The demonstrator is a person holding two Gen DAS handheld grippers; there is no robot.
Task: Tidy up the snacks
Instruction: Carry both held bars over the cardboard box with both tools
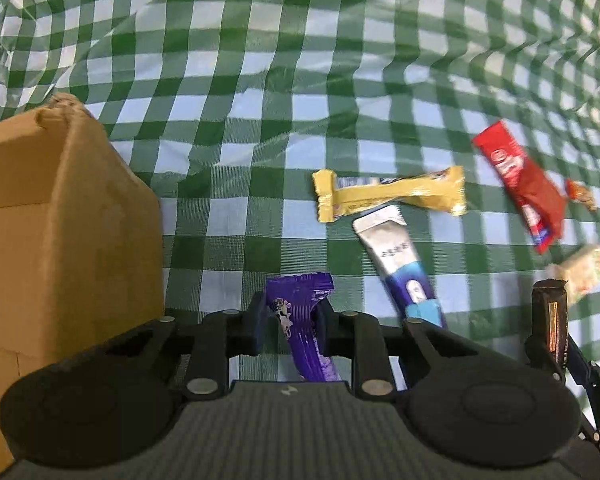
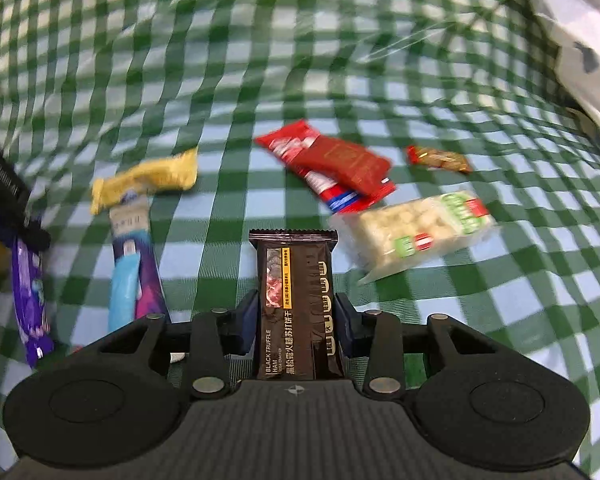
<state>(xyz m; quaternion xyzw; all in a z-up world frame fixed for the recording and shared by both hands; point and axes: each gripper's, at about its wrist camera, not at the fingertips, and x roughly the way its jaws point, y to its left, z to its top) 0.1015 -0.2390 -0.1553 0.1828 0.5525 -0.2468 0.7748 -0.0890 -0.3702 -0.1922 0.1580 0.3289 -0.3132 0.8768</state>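
Observation:
My left gripper (image 1: 291,314) is shut on a purple snack bar (image 1: 306,346), which sticks up between the dark pads above the green checked cloth (image 1: 260,80). A cardboard box (image 1: 60,240) stands close on its left. In the right wrist view the same purple bar (image 2: 30,292) hangs at the far left. My right gripper (image 2: 296,316) is shut on a dark brown cracker pack (image 2: 294,264) marked black truffle ham, held upright off the cloth. That pack (image 1: 550,320) also shows at the right edge of the left wrist view.
On the cloth lie a yellow bar (image 2: 148,180), a blue and white stick pack (image 2: 130,256), a red packet (image 2: 332,160), a clear pack of white crackers (image 2: 416,232) and a small orange sweet (image 2: 438,159). A white bag (image 2: 580,40) sits at the far right.

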